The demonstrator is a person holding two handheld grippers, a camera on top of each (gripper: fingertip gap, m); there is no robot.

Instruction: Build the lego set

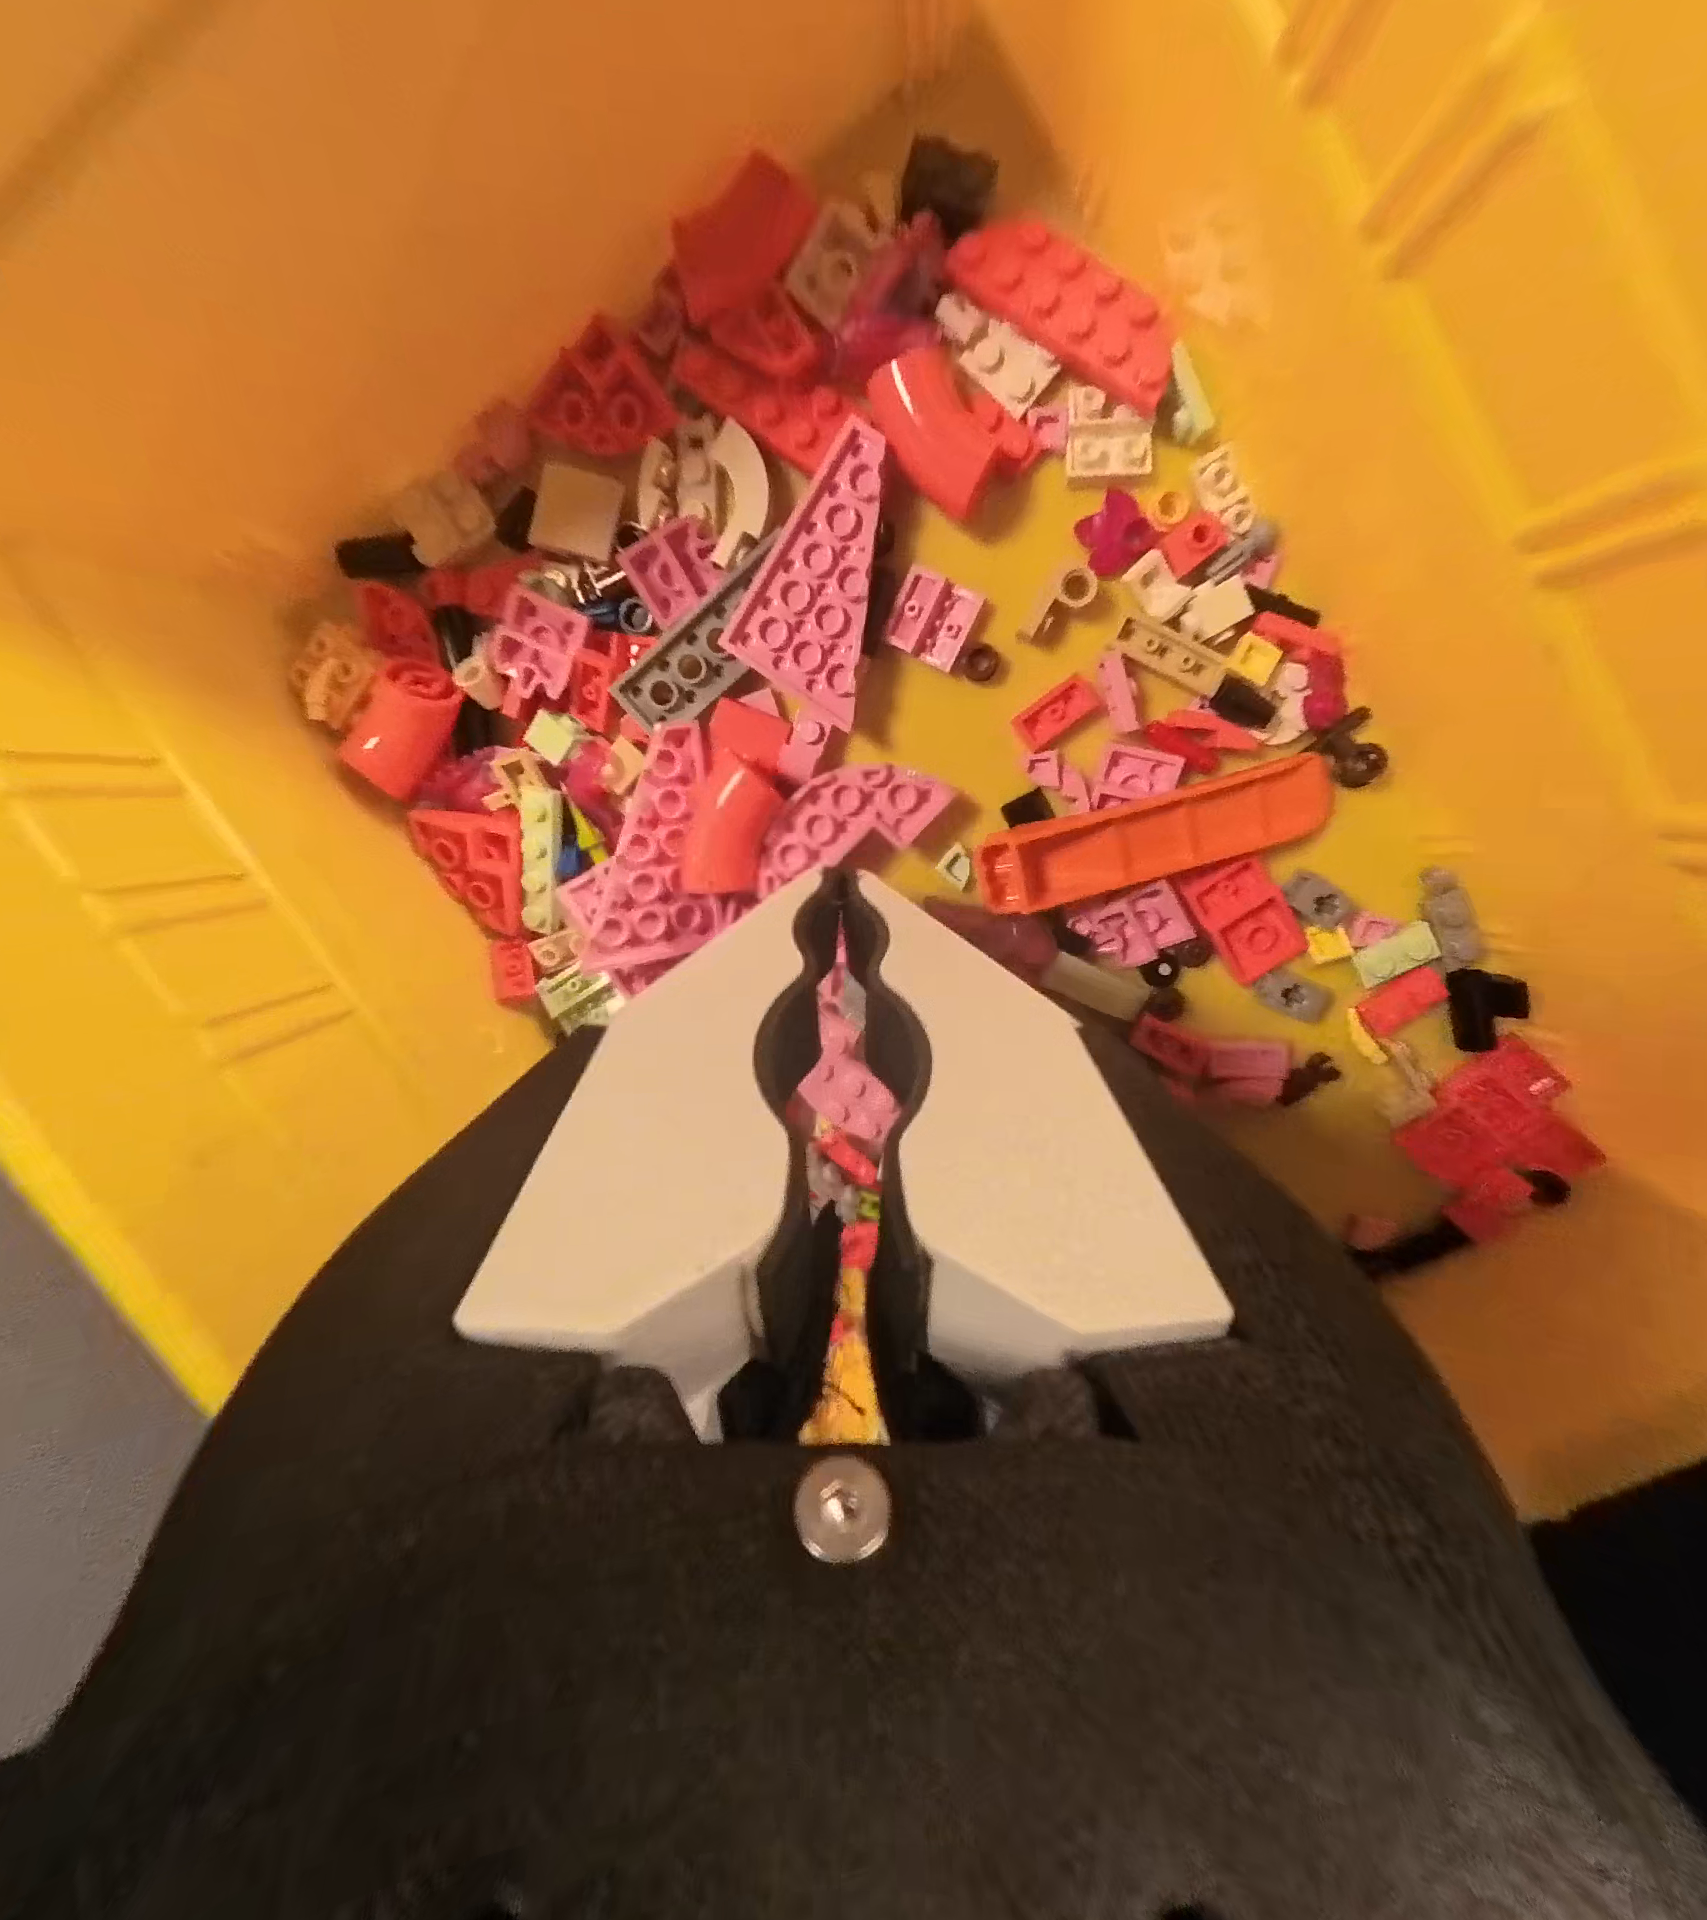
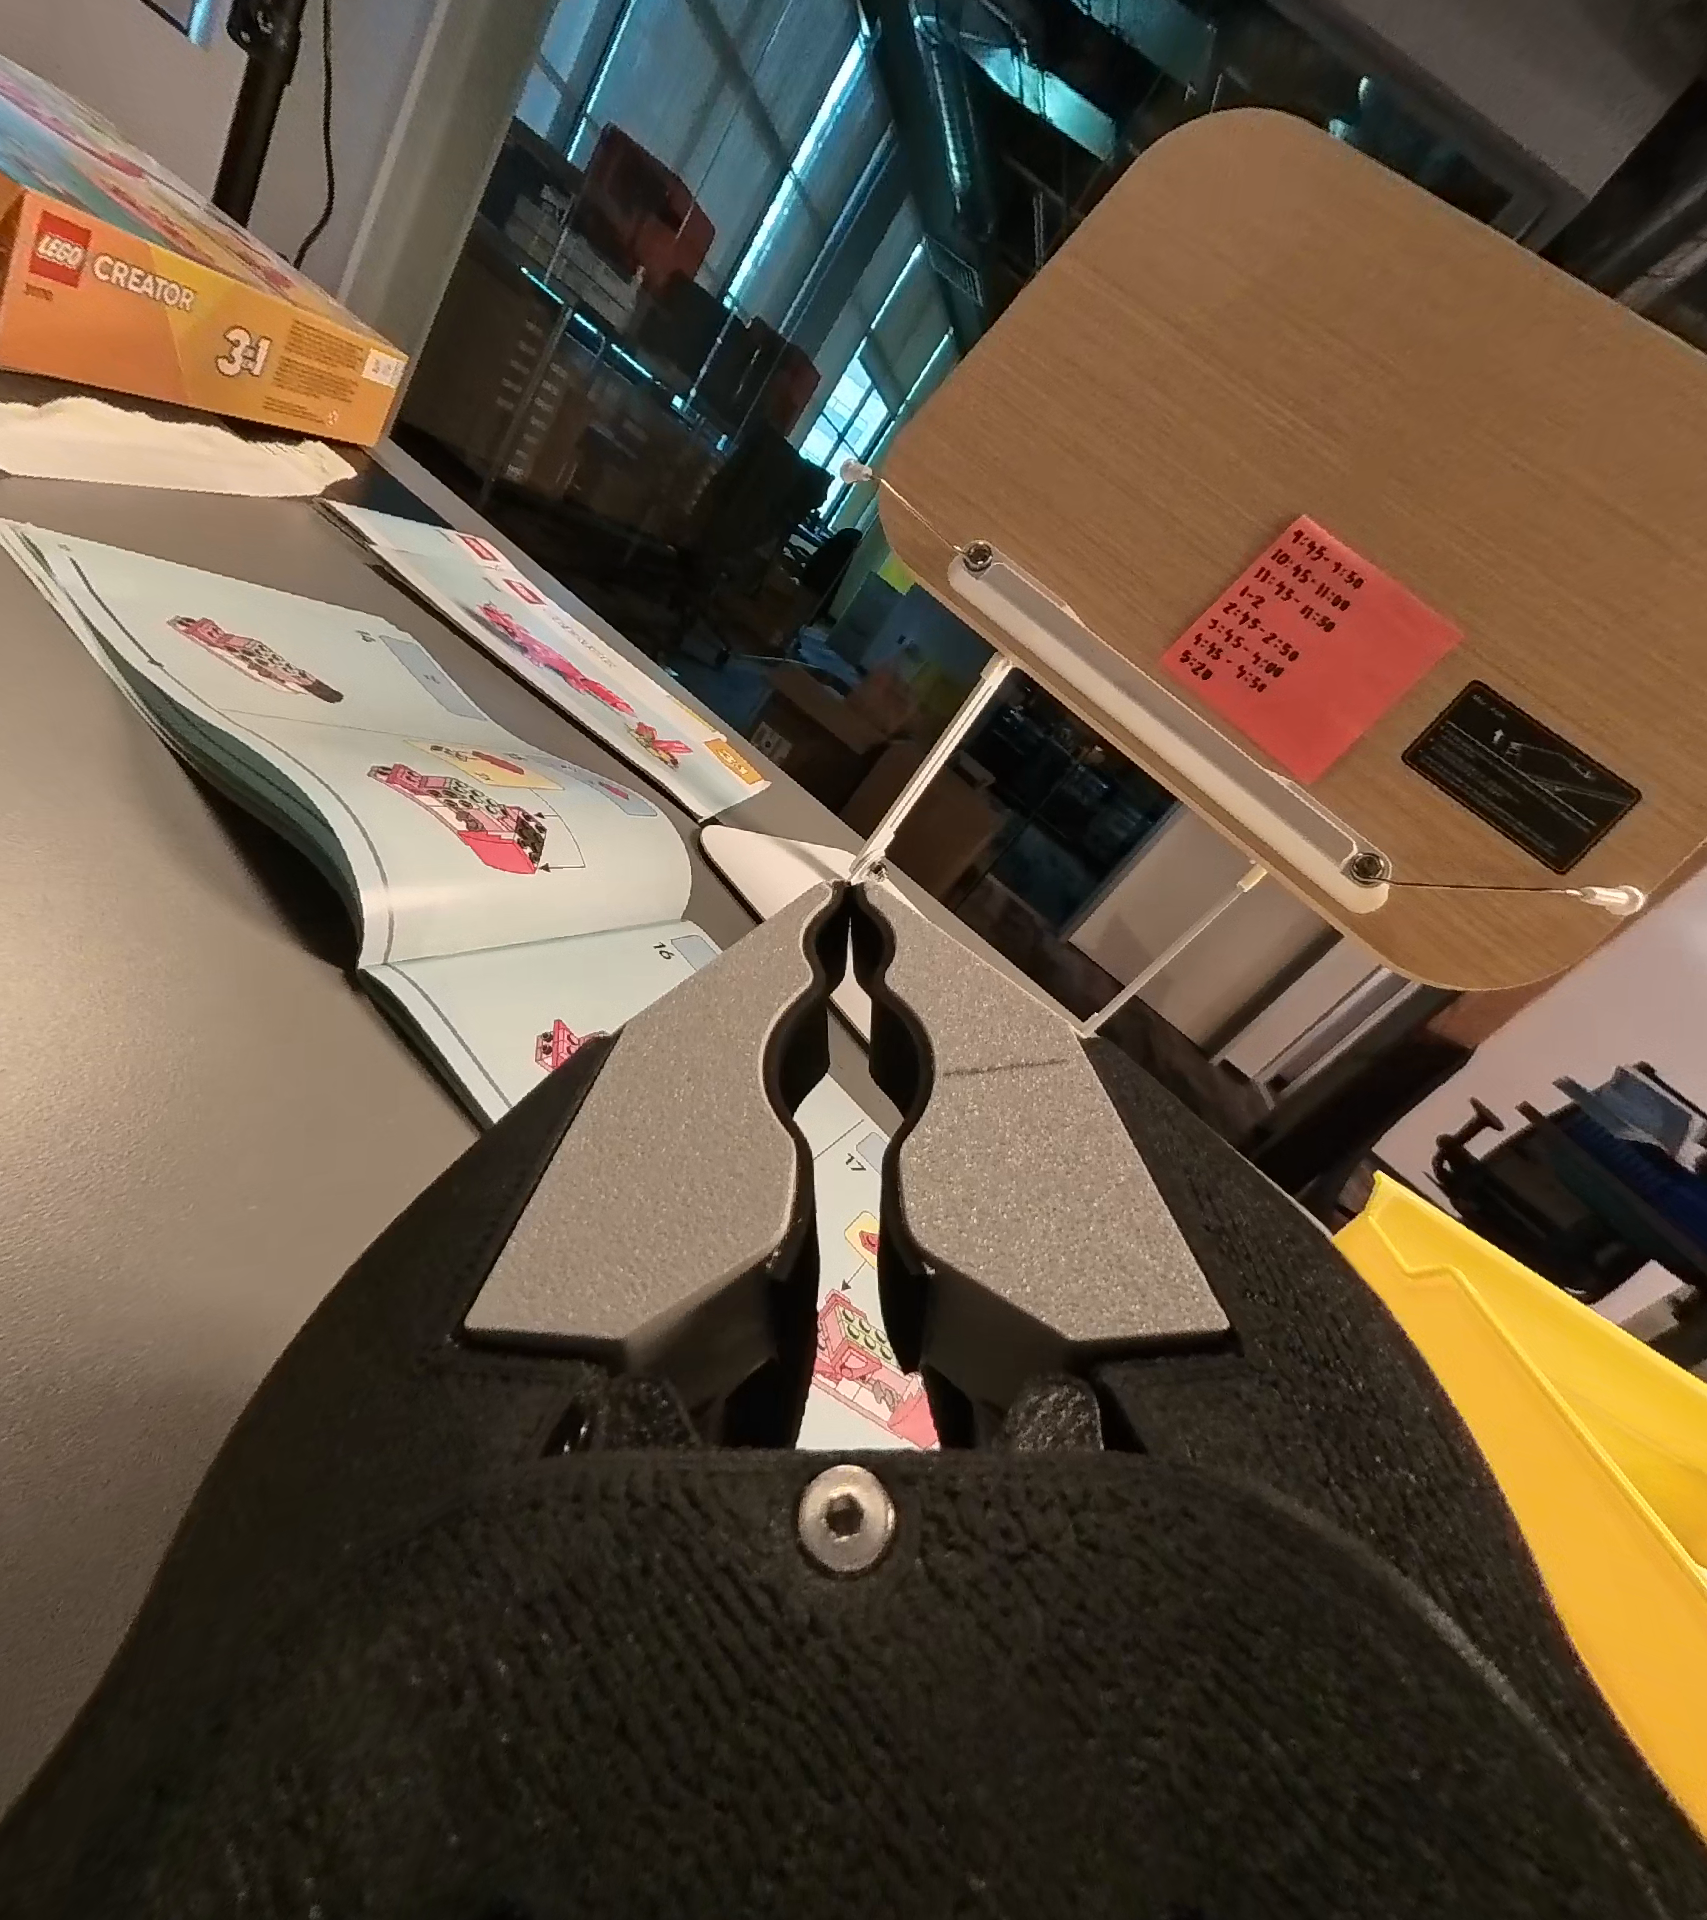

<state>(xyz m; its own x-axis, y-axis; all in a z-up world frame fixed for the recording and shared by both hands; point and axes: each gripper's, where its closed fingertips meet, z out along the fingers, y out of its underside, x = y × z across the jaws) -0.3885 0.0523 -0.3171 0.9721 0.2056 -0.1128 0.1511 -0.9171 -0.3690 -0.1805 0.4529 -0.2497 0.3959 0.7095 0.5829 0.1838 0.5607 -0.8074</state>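
My left gripper [image 1: 844, 881] has white fingers [image 1: 683, 1122] and reaches down into a yellow bin [image 1: 205, 520]. Its tips are shut together at the near edge of a pink curved plate [image 1: 859, 816], which lies on a heap of pink, coral and white bricks [image 1: 683, 582]. I cannot tell whether the tips pinch that plate. An orange long piece [image 1: 1155, 831] lies just to the right. My right gripper [image 2: 851, 888] has grey fingers [image 2: 683, 1143], is shut with nothing between the tips, and hovers over an open instruction booklet [image 2: 433, 790] on a dark table [image 2: 101, 1039].
A second booklet [image 2: 558, 644] and an orange cardboard box [image 2: 174, 322] lie farther back on the table. A wooden board on a white stand [image 2: 1348, 499] with a red note rises ahead on the right. The yellow bin's rim [image 2: 1576, 1382] is at the right.
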